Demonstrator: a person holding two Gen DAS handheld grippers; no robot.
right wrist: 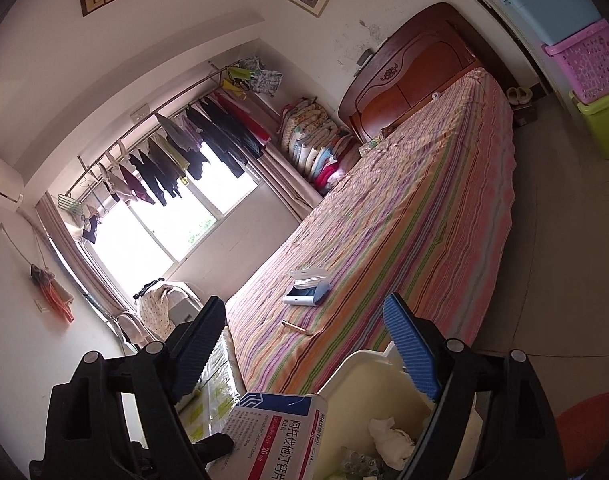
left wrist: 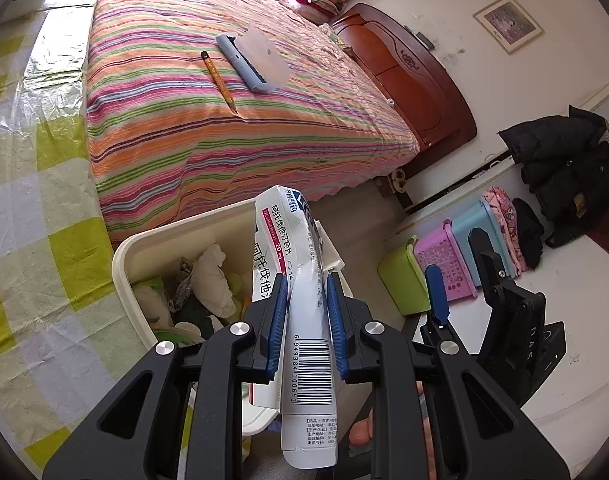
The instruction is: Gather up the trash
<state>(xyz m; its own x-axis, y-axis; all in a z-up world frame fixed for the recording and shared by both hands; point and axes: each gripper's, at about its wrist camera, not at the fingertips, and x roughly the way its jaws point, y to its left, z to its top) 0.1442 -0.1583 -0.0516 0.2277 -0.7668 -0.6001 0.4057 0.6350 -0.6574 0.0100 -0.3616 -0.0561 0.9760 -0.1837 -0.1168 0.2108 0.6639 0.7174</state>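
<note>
My left gripper [left wrist: 306,316] is shut on a flattened white medicine box [left wrist: 300,280] with a barcode and red band, held above the cream trash bin [left wrist: 144,240]. The bin holds crumpled tissues [left wrist: 212,280] and other scraps. In the right wrist view the same box [right wrist: 276,436] shows at the bottom, beside the bin [right wrist: 364,368] with tissues [right wrist: 388,436] inside. My right gripper [right wrist: 304,344] is open and empty, just above the bin; it also shows in the left wrist view [left wrist: 456,276] to the right.
A striped bed [left wrist: 224,120] lies behind the bin, with a pencil [left wrist: 218,80] and a blue-grey lint roller with clear cover [left wrist: 248,58] on it. A checkered plastic sheet [left wrist: 32,200] is on the left. Green, pink and blue baskets [left wrist: 444,264] stand on the right.
</note>
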